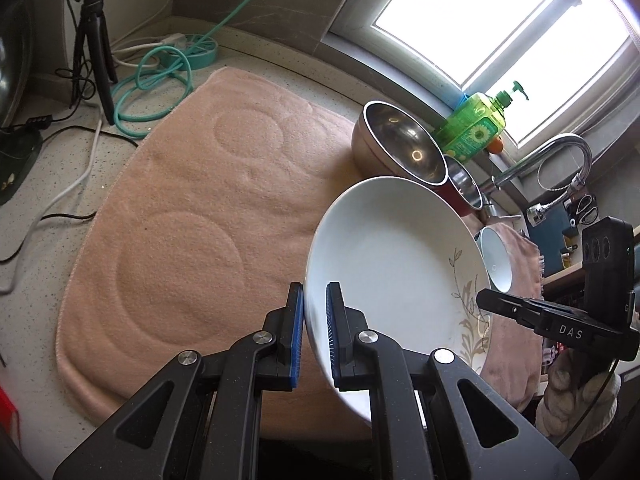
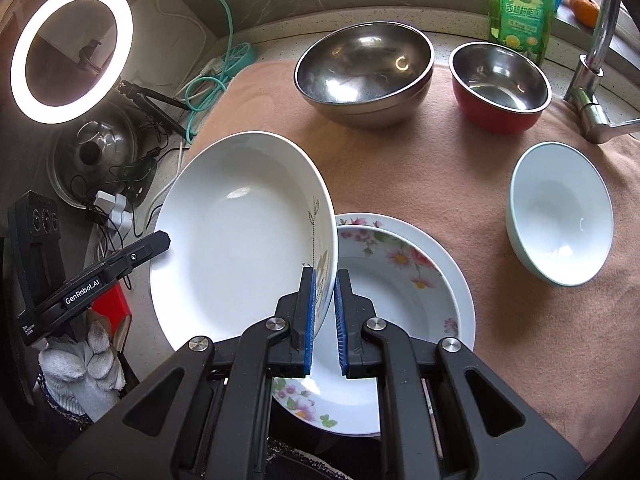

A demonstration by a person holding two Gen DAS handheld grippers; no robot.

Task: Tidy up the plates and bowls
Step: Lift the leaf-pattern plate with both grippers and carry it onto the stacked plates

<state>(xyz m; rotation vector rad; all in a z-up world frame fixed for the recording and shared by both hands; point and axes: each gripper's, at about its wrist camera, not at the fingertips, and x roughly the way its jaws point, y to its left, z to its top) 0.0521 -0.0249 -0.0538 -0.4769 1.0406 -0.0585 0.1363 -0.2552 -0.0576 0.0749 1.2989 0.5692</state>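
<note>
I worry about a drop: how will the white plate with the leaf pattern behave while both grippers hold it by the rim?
The white plate looks glazed, so it is probably slippery between the pads of the left gripper and right gripper. It is tilted over the floral plate, so a slip would likely chip both. It seems rigid and fairly heavy.

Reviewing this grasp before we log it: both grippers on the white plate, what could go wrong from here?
1. Both grippers pinch only the rim of the white plate: left gripper, right gripper. Held tilted, it could slip or twist.
2. The floral plate lies right beneath; a drop could chip both.
3. The light blue bowl and red bowl stand nearby; a wide swing might knock them.
</note>
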